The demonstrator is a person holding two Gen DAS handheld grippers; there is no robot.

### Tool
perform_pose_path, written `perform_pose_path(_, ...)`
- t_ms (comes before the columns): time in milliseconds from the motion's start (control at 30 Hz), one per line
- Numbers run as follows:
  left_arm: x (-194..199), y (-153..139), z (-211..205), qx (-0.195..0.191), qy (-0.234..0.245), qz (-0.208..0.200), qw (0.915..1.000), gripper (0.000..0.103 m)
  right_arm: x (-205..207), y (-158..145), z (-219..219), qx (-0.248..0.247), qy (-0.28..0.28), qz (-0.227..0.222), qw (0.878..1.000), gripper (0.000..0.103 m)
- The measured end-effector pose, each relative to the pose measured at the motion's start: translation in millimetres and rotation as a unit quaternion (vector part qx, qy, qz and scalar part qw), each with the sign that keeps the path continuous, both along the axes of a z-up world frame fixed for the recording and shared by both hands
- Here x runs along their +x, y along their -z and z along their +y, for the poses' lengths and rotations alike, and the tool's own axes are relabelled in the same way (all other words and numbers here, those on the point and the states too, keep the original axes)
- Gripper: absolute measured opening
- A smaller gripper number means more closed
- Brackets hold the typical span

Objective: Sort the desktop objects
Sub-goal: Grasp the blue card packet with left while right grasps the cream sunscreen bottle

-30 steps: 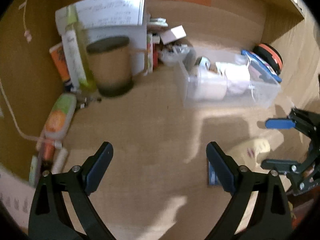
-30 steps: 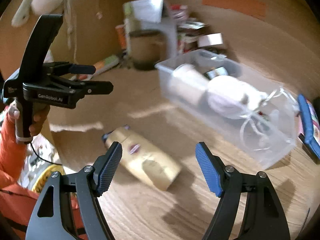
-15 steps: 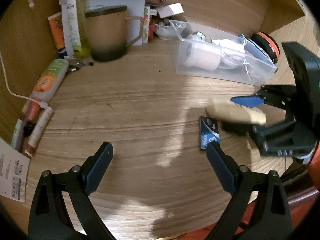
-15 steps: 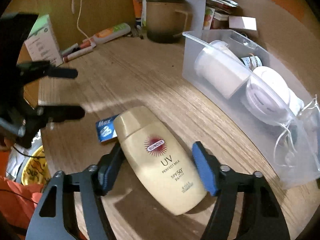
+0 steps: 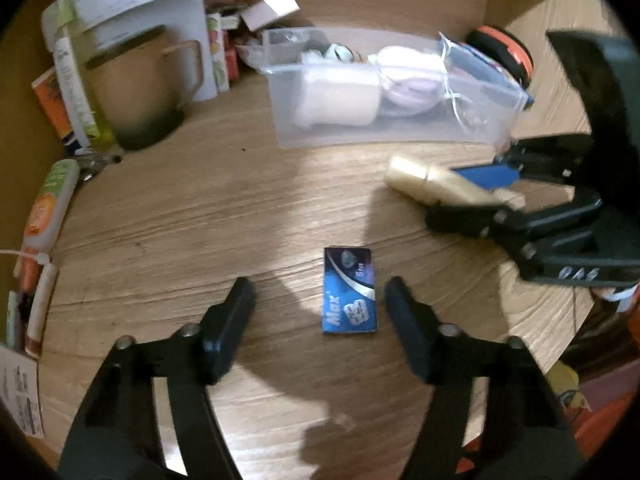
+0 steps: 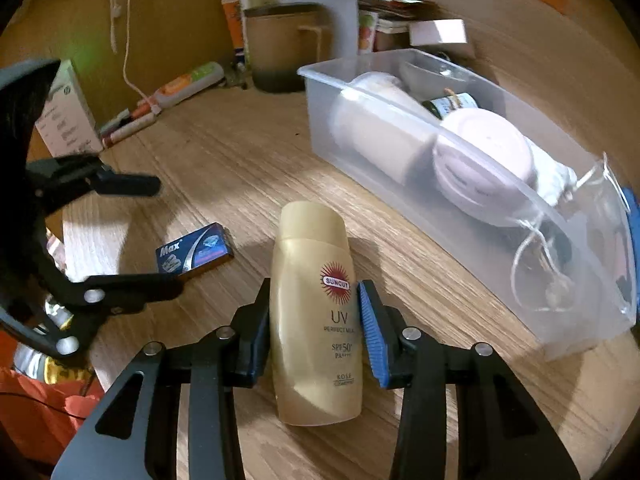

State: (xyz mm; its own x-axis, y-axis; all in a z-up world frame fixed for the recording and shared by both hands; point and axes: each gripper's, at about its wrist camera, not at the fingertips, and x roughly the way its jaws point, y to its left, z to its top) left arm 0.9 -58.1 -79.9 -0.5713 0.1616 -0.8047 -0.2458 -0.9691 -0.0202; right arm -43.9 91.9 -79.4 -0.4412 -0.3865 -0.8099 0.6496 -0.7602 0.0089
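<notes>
My right gripper (image 6: 316, 320) is shut on a gold sunscreen bottle (image 6: 314, 312), its blue pads pressed on both sides, and holds it over the wooden desk (image 6: 224, 160). The bottle also shows in the left wrist view (image 5: 436, 186) between the right gripper's fingers. My left gripper (image 5: 320, 312) is open just above the desk, its fingers on either side of a small blue "Max" box (image 5: 349, 291); the box also shows in the right wrist view (image 6: 195, 253). A clear plastic bin (image 6: 476, 196) with a white roll and round white container stands beyond the bottle.
A brown mug (image 5: 140, 92), papers and boxes stand at the back left. An orange-green tube (image 5: 50, 204) and pens lie along the left wall. A black-orange round object (image 5: 506, 54) sits behind the bin (image 5: 384, 124). The desk's front edge curves close on the right.
My right gripper has closed on the sunscreen bottle and lifted it off the desk. My left gripper has moved right and forward and now straddles the blue box.
</notes>
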Motion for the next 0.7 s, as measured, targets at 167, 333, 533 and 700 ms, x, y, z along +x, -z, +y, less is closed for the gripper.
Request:
perform_pose_path(167, -3, 1, 2, -0.008, 0.005, 0.003, 1.0000, 0.057, -3, -9, 8, -0.012, 0.002, 0.001, 1.000, 0.027)
perform_pose_path(333, -3, 0, 8, -0.016, 0.014, 0.017, 0.9996, 0.030, -11, -7, 10, -0.002, 0.001, -0.002, 1.000, 0.024)
perform_pose_path(533, -4, 0, 12, -0.015, 0.017, 0.026, 0.9994, 0.027, -23, 3, 6, 0.012, 0.003, -0.015, 1.000, 0.024)
perform_pose_path(700, -3, -1, 15, -0.038, 0.014, 0.035, 0.9985, 0.026, -20, 3, 1, 0.011, 0.008, 0.002, 1.000, 0.024)
